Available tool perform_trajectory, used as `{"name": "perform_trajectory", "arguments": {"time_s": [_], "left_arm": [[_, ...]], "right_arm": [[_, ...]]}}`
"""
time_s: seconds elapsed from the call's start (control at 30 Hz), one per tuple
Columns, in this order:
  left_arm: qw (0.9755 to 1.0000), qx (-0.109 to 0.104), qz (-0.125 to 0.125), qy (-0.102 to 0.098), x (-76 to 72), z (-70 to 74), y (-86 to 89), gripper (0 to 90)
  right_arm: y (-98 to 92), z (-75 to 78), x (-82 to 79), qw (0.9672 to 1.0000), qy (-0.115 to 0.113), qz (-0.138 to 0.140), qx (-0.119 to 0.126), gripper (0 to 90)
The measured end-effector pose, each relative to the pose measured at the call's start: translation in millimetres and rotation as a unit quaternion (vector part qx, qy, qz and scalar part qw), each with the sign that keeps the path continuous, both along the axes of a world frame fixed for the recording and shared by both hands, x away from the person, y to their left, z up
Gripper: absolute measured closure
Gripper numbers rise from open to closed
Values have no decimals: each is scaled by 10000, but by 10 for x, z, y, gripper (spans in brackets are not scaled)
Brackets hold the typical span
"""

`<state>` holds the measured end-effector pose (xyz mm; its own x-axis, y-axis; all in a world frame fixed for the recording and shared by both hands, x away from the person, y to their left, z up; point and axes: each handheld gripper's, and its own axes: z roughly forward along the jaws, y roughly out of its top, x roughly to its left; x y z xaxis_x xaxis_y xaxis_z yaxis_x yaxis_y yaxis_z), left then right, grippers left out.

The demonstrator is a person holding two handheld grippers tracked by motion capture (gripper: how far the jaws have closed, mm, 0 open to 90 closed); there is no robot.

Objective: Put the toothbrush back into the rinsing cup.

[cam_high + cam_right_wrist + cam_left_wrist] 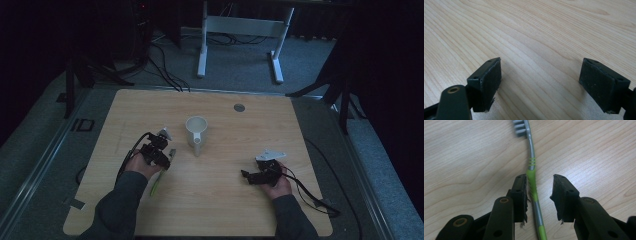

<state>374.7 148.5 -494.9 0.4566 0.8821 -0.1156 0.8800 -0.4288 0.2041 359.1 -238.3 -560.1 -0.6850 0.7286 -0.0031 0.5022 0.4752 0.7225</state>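
A toothbrush point(532, 178) with a grey bristle head and a green and grey handle lies flat on the wooden table point(230, 200). My left gripper point(540, 180) is open and straddles the handle; the left jaw sits close against it and the right jaw stands well apart. From above, the left gripper point(161, 156) hovers over the brush, whose green handle end point(156, 185) sticks out toward the person. A white mug point(196, 131) stands upright mid-table, its handle toward the person. My right gripper point(541, 66) is wide open over bare wood, seen at the right point(247, 175).
A small grey round disc point(239, 107) is set into the table near its far edge. Cables trail from both grippers across the table. Beyond the table stand a white desk frame point(240, 30) and dark stands on grey floor.
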Motion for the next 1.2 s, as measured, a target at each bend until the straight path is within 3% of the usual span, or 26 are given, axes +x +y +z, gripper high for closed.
{"name": "perform_trajectory", "arguments": {"time_s": [0.43,0.93,1.2], "left_arm": [[9995,291,-14,146,44,-101,-60,665],[9977,665,31,139,83,-227,-134,708],[9973,723,12,117,89,-229,-156,759]], "right_arm": [[1,0,0,10000,2,-4,5,176],[1,0,-1,10000,4,-4,4,176],[1,0,-1,10000,4,-5,5,176]]}}
